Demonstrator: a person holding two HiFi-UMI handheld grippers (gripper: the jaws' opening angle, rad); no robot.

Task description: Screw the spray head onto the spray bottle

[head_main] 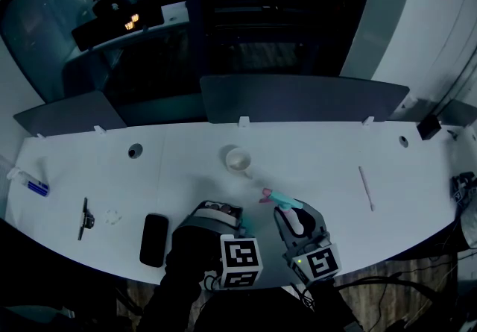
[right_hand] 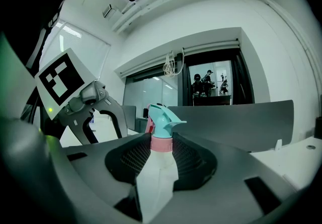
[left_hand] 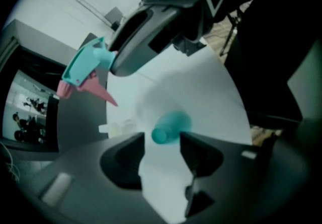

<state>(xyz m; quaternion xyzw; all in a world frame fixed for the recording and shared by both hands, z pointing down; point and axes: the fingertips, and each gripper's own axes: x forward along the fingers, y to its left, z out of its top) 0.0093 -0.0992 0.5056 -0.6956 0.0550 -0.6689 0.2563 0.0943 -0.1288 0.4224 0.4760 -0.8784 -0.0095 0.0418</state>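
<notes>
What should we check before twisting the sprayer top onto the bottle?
1. Right gripper clamps the spray head by its pink collar: ok.
2. Teal bottle sits between the left gripper jaws: ok.
3. Left jaws squeezing the bottle tight: cannot tell, too blurry.
4. Spray head lined up over the bottle's mouth: not ok, it is off to one side.
5. Spray head touching the bottle: not ok, they are apart.

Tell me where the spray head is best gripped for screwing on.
Probably grip the spray head at its pink collar, from the side, jaws across it: the collar is round, while the nozzle and trigger jut out above. The right gripper holds it there.
</notes>
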